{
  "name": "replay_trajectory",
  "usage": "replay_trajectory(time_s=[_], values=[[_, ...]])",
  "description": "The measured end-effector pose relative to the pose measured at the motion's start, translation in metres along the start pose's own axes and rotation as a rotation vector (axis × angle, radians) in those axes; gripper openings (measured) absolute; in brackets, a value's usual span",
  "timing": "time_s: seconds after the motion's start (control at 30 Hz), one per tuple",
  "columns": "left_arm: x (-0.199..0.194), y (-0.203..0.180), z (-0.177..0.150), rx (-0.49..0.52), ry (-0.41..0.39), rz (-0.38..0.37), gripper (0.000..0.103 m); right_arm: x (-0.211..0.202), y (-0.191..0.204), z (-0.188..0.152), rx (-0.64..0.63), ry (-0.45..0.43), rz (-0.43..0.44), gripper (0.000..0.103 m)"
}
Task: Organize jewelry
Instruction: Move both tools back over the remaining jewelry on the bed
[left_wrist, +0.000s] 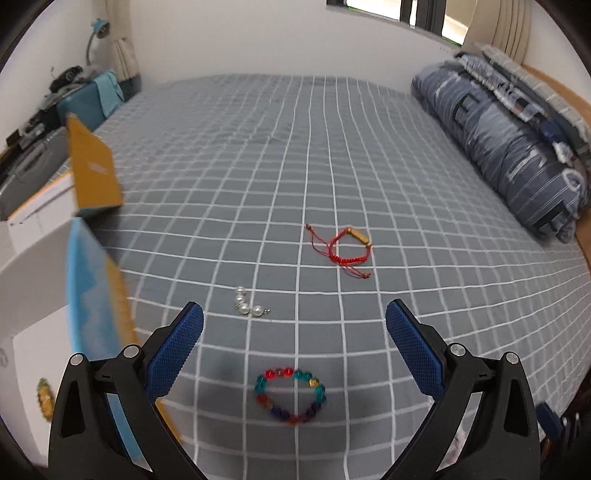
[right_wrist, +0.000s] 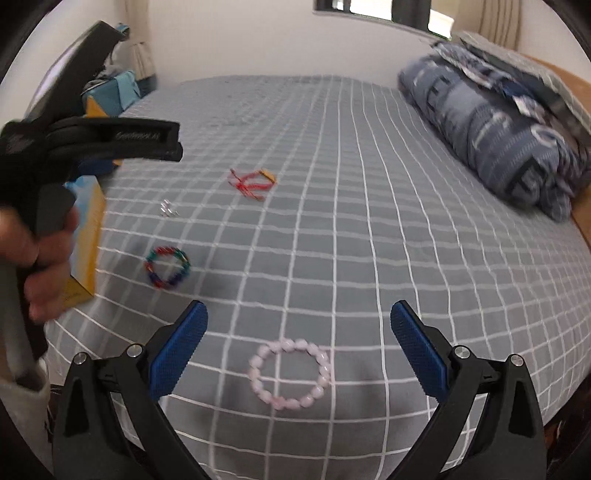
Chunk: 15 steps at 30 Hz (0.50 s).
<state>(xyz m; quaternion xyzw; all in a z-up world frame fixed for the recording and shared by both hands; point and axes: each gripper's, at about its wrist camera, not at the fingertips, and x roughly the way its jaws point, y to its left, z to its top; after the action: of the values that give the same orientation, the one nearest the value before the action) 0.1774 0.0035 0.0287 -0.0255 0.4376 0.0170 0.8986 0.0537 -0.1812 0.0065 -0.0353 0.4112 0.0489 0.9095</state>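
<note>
On the grey checked bed sheet (left_wrist: 295, 155) lie a multicoloured bead bracelet (left_wrist: 290, 397), a small cluster of white pearls (left_wrist: 246, 307) and a red cord bracelet with a gold tube (left_wrist: 349, 248). My left gripper (left_wrist: 294, 321) is open and empty, just above the multicoloured bracelet. In the right wrist view a pale pink bead bracelet (right_wrist: 290, 373) lies between the open fingers of my right gripper (right_wrist: 299, 321). The multicoloured bracelet (right_wrist: 168, 266), pearls (right_wrist: 168, 209) and red cord bracelet (right_wrist: 253, 182) show farther left. The left gripper's body, held by a hand, is at the left (right_wrist: 92, 142).
An open yellow and blue box (left_wrist: 96, 177) stands at the bed's left edge, also seen in the right wrist view (right_wrist: 86, 240). A folded blue striped duvet (left_wrist: 509, 147) lies along the right side. A cluttered table (left_wrist: 44, 122) stands beyond the left edge.
</note>
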Motion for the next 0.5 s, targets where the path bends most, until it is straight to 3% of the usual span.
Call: replay_trajectory(time_s=[0.23, 0.5], values=[[0.071, 0.014, 0.004, -0.038, 0.093, 0.016, 0.097, 0.032, -0.008, -0.023, 0.035, 0.062, 0.026, 0.095], [0.108, 0.017, 0.005, -0.010, 0.148, 0.081, 0.097, 0.064, -0.020, -0.040, 0.080, 0.156, 0.083, 0.095]])
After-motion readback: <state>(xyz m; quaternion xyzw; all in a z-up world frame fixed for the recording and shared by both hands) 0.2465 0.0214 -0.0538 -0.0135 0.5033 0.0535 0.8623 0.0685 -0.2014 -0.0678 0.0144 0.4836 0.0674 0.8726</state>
